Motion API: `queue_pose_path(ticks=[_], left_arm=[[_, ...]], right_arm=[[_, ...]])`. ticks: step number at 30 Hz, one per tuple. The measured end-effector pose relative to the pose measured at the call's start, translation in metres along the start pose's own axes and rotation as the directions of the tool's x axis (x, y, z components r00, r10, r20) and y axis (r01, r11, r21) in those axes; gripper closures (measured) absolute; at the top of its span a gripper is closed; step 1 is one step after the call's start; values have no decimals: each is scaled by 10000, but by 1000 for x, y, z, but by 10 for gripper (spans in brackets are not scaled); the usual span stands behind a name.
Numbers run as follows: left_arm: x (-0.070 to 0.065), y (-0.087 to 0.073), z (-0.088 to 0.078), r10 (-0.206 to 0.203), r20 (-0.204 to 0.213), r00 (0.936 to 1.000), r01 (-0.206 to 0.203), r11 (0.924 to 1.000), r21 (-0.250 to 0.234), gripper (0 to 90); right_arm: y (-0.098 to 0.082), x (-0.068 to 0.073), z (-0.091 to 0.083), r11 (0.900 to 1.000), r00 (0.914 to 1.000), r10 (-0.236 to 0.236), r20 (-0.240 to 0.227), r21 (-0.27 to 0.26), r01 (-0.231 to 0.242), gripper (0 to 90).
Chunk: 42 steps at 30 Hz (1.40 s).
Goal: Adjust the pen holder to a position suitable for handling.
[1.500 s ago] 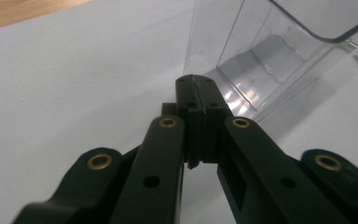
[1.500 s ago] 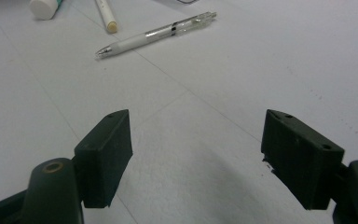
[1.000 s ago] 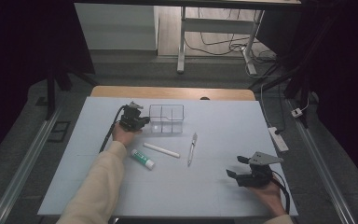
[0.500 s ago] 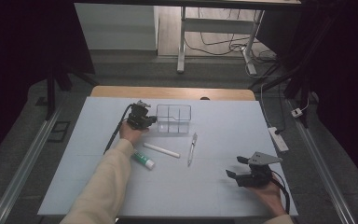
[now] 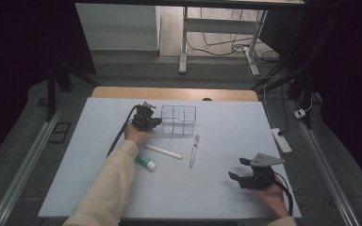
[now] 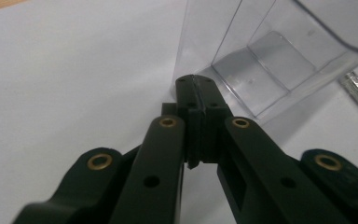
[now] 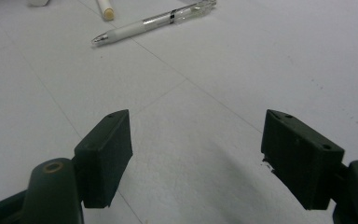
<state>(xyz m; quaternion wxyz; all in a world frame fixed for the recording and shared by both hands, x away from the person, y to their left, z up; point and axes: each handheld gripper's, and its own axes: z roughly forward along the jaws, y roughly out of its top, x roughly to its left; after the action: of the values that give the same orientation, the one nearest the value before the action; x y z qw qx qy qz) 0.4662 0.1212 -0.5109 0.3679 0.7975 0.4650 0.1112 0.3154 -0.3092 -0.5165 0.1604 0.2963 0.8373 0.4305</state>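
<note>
- At the far left of the pale table sheet [image 5: 217, 188], your left gripper [image 5: 152, 121] sits right against the left end of the clear divided box [image 5: 179, 120]; your left hand [image 5: 135, 133] is wrapped round it from behind.
- In the left gripper view your jaws are pressed flat together, tips [image 6: 196, 83] meeting at the box's near lower corner [image 6: 261, 60] — whether they pinch the thin wall or just touch it, you cannot tell from here.
- The box stands upright on the sheet, its compartments see-through.
- Just in front of the box lies the clear pen [image 5: 194, 150], pointing roughly toward you; the same pen shows at the top of the right gripper view [image 7: 154, 21].
- Left of the pen lies a white stick [image 5: 163, 151], angled across the sheet, and nearer your left sleeve a small white tube with a green end [image 5: 146, 163].
- Your right gripper [image 5: 245, 170] rests low at the near right of the sheet, well apart from everything — its jaws spread wide, with bare sheet between them in the right gripper view [image 7: 196, 158].
- Your right hand [image 5: 273, 195] holds it from below.
</note>
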Motion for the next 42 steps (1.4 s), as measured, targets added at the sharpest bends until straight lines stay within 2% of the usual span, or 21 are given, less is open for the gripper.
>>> queue_pose_path(ticks=[5,8,11,24,26,28,30,33,38,42], left_arm=[[0,0,-1,117,73,9999,-117,9999,-6,888],[0,-1,-7,511,-160,9986,-512,9987,-72,888],[0,-4,-19,693,-55,9976,-694,9972,-287,888],[0,-28,-69,803,17,9968,-798,9924,-935,857],[-1,-33,-76,778,103,9969,-763,9919,-1020,811],[-3,-38,-82,847,186,9962,-821,9905,-1100,714],[-6,-44,-89,1001,56,9950,-988,9883,-1162,607],[-10,-54,-99,1102,128,9938,-1080,9871,-1183,511],[-16,-72,-117,1178,153,9929,-1149,9851,-1278,441],[-22,-91,-128,1458,-20,9893,-1450,9821,-1202,408]], right_arm=[[0,0,0,10000,10000,6,23,17,-6,238],[0,0,-2,9999,10000,-25,54,119,25,237],[0,0,-2,10000,9999,-28,104,89,27,237],[0,0,-2,10000,10000,-30,20,4,30,238],[0,0,-2,9999,10000,-10,16,-120,11,238],[0,0,-2,9999,10000,-36,25,-94,36,238],[0,0,-2,10000,10000,-32,26,-84,32,237],[0,0,-3,10000,10000,-43,47,-72,43,237],[0,0,-3,9999,9999,-65,82,-134,66,237],[0,1,-3,9999,9999,-67,89,-144,69,238]])
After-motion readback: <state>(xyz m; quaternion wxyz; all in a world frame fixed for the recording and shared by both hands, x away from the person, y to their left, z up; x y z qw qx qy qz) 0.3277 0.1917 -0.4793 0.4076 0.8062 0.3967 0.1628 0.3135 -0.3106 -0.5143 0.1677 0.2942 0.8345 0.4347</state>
